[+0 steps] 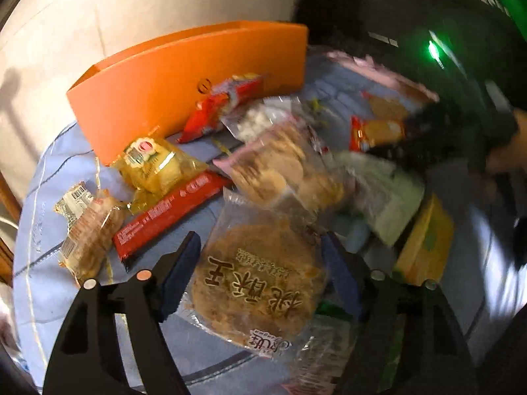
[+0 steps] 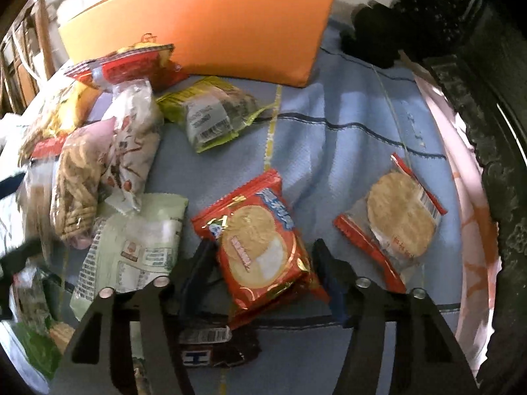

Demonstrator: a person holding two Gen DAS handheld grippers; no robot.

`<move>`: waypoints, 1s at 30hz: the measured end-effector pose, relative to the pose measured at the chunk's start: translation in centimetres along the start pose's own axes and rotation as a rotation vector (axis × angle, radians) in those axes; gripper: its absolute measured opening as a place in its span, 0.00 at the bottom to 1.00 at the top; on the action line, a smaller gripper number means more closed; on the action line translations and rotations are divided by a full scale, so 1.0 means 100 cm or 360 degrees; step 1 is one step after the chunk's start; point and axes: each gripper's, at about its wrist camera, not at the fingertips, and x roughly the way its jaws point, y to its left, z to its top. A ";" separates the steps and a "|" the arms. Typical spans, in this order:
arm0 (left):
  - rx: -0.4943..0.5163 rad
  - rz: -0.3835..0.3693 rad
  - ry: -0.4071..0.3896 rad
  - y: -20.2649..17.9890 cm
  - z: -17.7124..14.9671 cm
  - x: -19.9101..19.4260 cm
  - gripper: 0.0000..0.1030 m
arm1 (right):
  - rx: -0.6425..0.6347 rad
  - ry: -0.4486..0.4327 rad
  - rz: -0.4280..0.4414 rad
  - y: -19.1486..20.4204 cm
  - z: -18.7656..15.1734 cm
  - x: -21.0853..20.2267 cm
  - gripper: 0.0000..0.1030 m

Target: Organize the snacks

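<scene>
Many snack packets lie on a blue cloth. In the left wrist view my left gripper point(image 1: 260, 250) is open with its jaws on either side of a clear-wrapped round walnut cookie point(image 1: 257, 276); whether it touches is unclear. In the right wrist view my right gripper point(image 2: 263, 256) is open around a red rice-cracker packet point(image 2: 260, 247) lying on the cloth. A second red-edged cracker packet point(image 2: 398, 214) lies to its right. An orange box point(image 2: 210, 23) stands at the back, and also shows in the left wrist view point(image 1: 184, 75).
In the left wrist view a red bar point(image 1: 171, 210), yellow packet point(image 1: 154, 161), a wrapped bun point(image 1: 89, 227) and a blurred pile lie around. In the right wrist view a pale green packet point(image 2: 138, 243), a biscuit bag point(image 2: 79, 191) and a yellow-green packet point(image 2: 210, 112) lie left.
</scene>
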 end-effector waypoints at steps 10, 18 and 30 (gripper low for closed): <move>-0.0017 -0.0028 0.0033 0.007 -0.010 0.000 0.69 | 0.0071 0.0020 0.0078 -0.010 0.006 0.001 0.43; -0.0164 -0.0075 0.0032 0.027 -0.005 -0.019 0.15 | 0.0247 -0.0058 0.0210 -0.031 0.006 -0.025 0.41; 0.0149 0.0035 0.0094 0.001 -0.036 -0.002 0.90 | 0.0233 0.0031 0.0196 -0.031 -0.007 -0.010 0.38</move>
